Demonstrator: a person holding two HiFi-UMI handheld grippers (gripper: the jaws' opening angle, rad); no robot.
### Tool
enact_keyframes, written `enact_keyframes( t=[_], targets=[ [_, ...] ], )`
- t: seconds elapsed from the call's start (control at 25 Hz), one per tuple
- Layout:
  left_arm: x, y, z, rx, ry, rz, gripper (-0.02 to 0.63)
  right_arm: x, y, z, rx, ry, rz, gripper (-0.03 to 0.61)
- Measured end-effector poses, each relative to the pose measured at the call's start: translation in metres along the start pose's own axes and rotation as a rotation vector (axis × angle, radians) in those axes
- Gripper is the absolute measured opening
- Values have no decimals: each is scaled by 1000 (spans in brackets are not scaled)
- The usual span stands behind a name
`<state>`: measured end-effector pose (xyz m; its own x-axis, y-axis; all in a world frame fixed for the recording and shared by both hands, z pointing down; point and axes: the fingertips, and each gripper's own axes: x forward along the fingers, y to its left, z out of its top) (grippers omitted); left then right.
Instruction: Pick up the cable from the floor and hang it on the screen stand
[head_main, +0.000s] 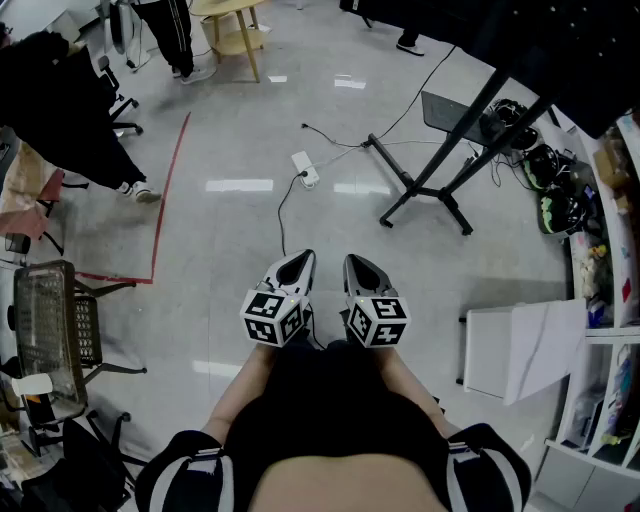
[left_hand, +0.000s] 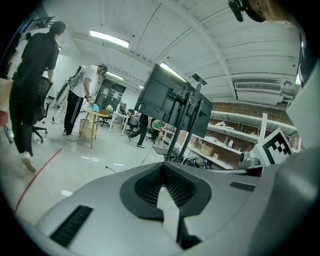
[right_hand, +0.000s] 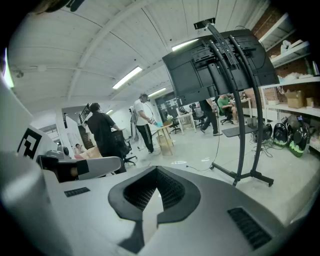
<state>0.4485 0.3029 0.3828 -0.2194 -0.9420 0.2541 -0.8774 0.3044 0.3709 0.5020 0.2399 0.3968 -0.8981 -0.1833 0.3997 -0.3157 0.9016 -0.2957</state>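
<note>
**Cable** (head_main: 281, 215): thin, black, lying loose on the pale glossy floor (head_main: 220, 240). In the head view its near end runs out from just ahead of the left gripper's tip. It bends upward across the floor to a small white power strip (head_main: 305, 168). Past that, more thin black lead trails on toward the foot of the stand.

**Left gripper** (head_main: 299, 260): held low in front of the person's body, marker cube on top, pointing forward. In the left gripper view (left_hand: 163, 186) the ridged black pads meet in a closed V. Nothing is between them and they touch nothing.

**Right gripper** (head_main: 357, 263): just beside the left one, parallel, with the same cube on top. In the right gripper view (right_hand: 156, 192) the jaws are fully together and hold nothing.

**Position of cable to grippers**: on the floor ahead of and below both grippers, nearer the left one and apart from both.

**Screen stand** (head_main: 469, 125): black, with slanted poles on a splayed base, ahead and to the right, beyond the power strip. It carries a dark screen (right_hand: 220, 60). No cable can be seen hanging on the stand.
</note>
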Motion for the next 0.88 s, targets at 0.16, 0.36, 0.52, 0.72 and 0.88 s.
enact_keyframes(
  t=[0.16, 0.36, 0.52, 0.72, 0.88],
  targets=[
    [-7, 14, 5, 3, 2, -2, 3, 10, 13, 0, 0, 2, -3, 23],
    [-14, 29, 7, 14, 16, -19, 3, 22, 28, 0, 2, 0, -14, 23],
    [-24, 45, 7, 19, 24, -32, 3, 32, 42, -3, 34, -23, -16, 23],
    [-39, 59, 2, 20, 36, -48, 3, 35, 54, -10, 64, -56, -59, 25],
    [-49, 65, -8, 3, 51, -51, 3, 34, 61, -19, 56, -43, -58, 25]
  ],
)
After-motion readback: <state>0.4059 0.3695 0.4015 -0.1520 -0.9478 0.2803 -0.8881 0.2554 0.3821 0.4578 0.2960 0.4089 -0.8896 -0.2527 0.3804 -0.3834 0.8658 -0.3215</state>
